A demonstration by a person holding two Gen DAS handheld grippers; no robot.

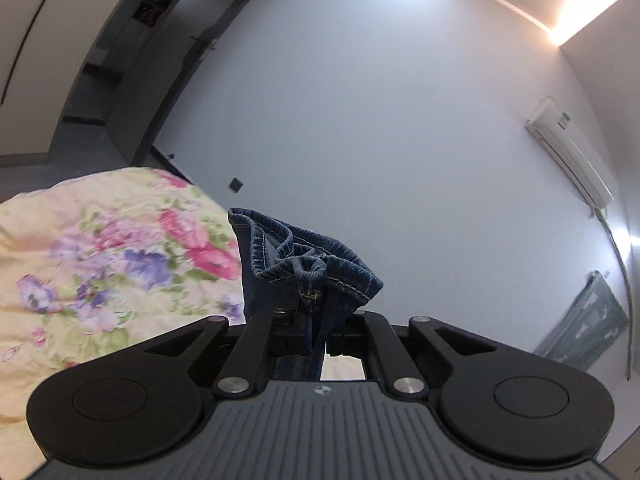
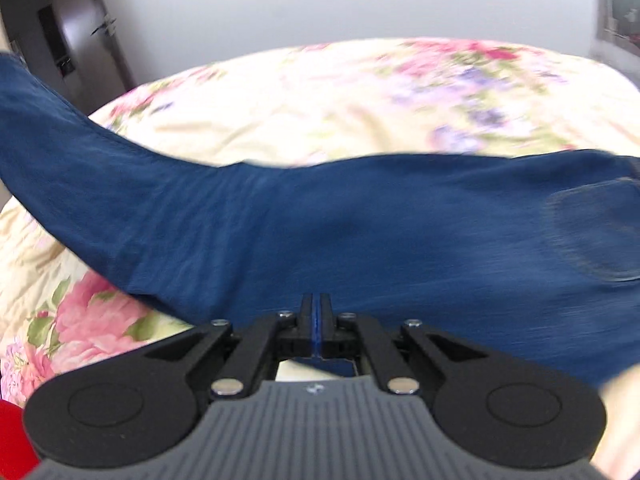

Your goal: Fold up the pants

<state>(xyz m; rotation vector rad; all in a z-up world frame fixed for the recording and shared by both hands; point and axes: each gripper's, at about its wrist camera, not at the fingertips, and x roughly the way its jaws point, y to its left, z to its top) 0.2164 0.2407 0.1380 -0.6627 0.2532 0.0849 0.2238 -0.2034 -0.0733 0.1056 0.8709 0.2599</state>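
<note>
- Both claws clenched on the pants (image 2: 320, 232): left claw (image 1: 316, 320) pinches the bunched hems, raised; right claw (image 2: 318, 312) nips an edge mid-garment
- Denim spans above the floral bed (image 2: 340, 92)
- Step, likely: carrying hems over toward the waist
- Next: lower hems squarely, edges matched, before letting go

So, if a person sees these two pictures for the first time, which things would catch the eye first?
Probably the dark blue jeans, stretched across the middle of the right wrist view over the floral bedspread. In the left wrist view, a bunched hem of the jeans stands up from the left gripper, shut on it. The right gripper also pinches the denim.
</note>
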